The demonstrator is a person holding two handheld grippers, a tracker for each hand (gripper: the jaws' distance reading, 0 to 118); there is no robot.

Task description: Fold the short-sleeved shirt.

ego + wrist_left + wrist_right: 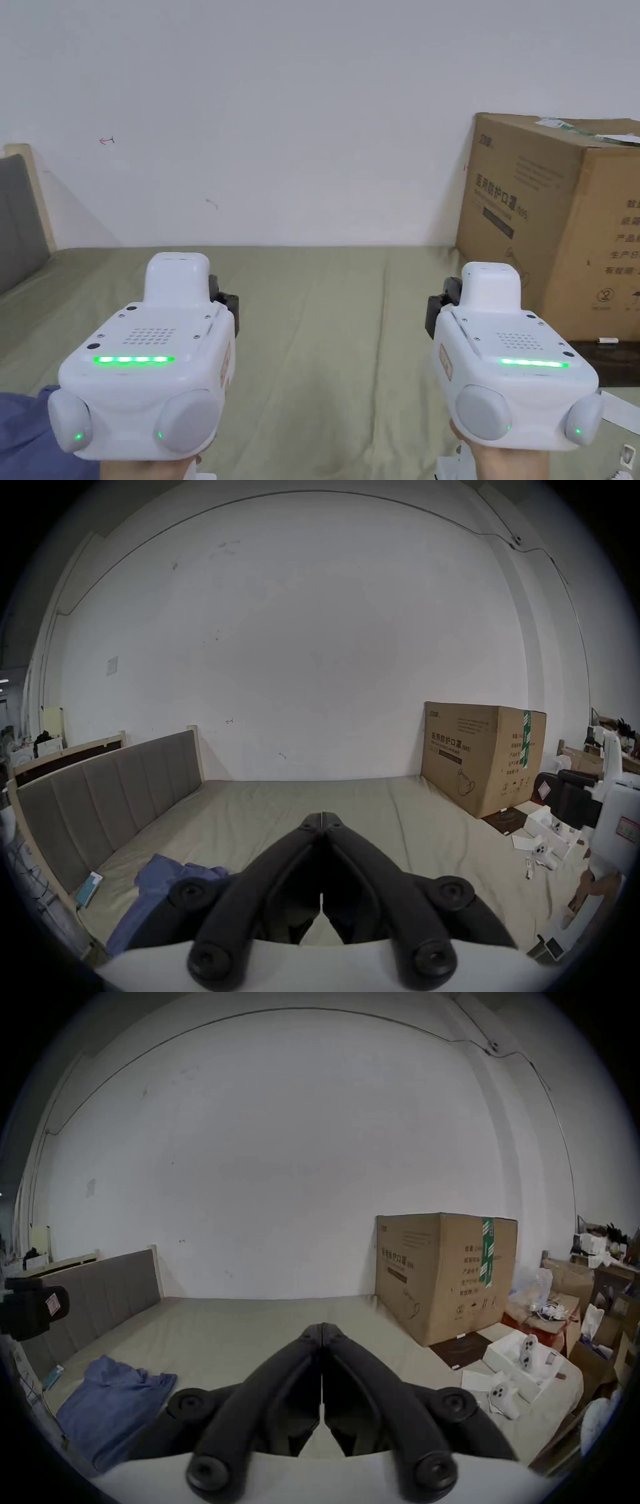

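Observation:
A crumpled blue short-sleeved shirt (pixel 110 1404) lies on the green bed sheet (pixel 325 325) near the front left, beside the headboard; a corner of the shirt (pixel 19 431) shows by my left hand. My left gripper (pixel 322 817) hangs above the sheet, to the right of the shirt (pixel 156 878), jaws pressed together with nothing between them. My right gripper (pixel 322 1328) is level with it farther right, also shut and holding nothing. Both white gripper bodies (pixel 150 362) point toward the far wall.
A large cardboard box (pixel 556 219) stands on the bed's far right corner against the wall. A grey padded headboard (pixel 104 791) runs along the left, with a phone (pixel 89 888) at its foot. White packaging and small devices (pixel 519 1366) lie at the right edge.

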